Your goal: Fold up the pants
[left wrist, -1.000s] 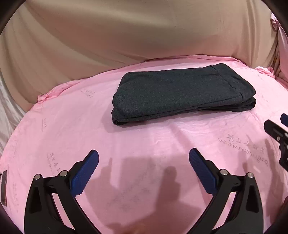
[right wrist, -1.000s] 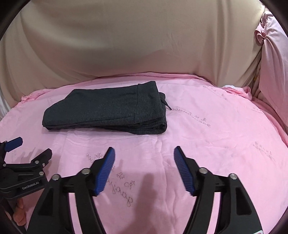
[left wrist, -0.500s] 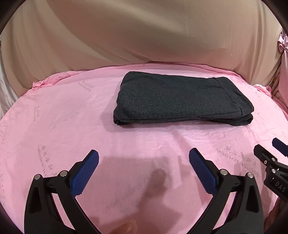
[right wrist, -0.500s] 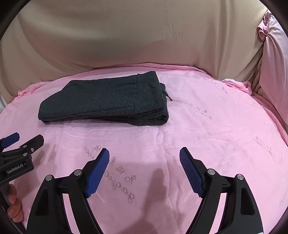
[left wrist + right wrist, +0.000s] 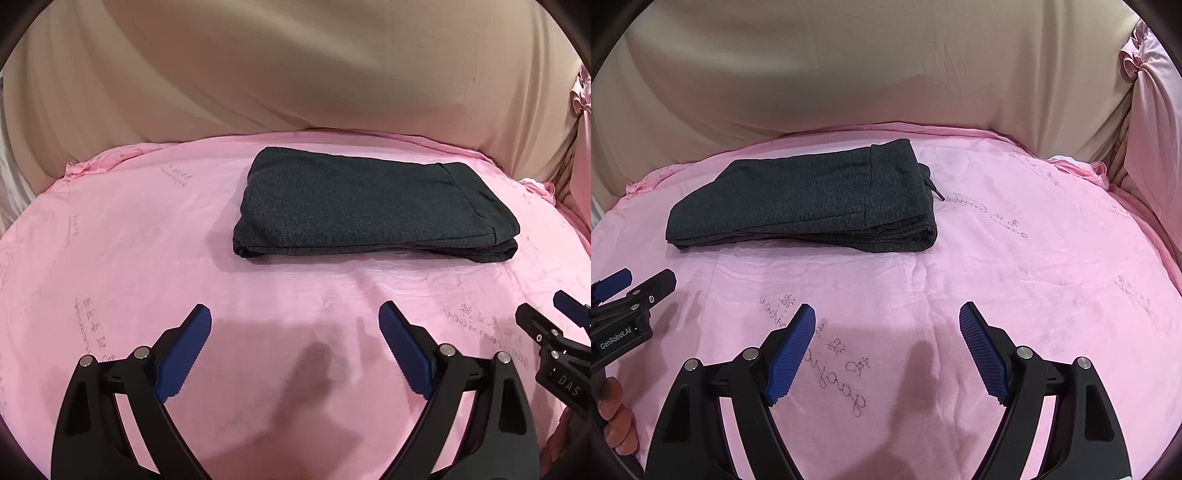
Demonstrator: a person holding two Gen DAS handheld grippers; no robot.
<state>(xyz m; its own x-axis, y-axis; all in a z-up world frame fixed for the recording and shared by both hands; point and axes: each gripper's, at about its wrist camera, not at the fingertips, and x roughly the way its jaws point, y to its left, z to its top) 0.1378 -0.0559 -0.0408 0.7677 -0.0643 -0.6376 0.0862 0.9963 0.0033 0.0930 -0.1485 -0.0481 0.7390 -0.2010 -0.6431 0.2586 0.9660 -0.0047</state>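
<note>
The left gripper point(image 5: 294, 347), black-framed with blue ribbed pads, stands wide open and holds nothing. Ahead of it, well apart, lies the one pair of dark grey knit pants point(image 5: 369, 206), already a compact, layered rectangle on the pink sheet-covered bed point(image 5: 129, 240). The right gripper point(image 5: 887, 349) is likewise spread wide and empty, the pants point(image 5: 812, 199) ahead and to its left. The folding looks complete; at most a drawstring end point(image 5: 936, 194) remains to tuck in. Two grippers, one garment.
</note>
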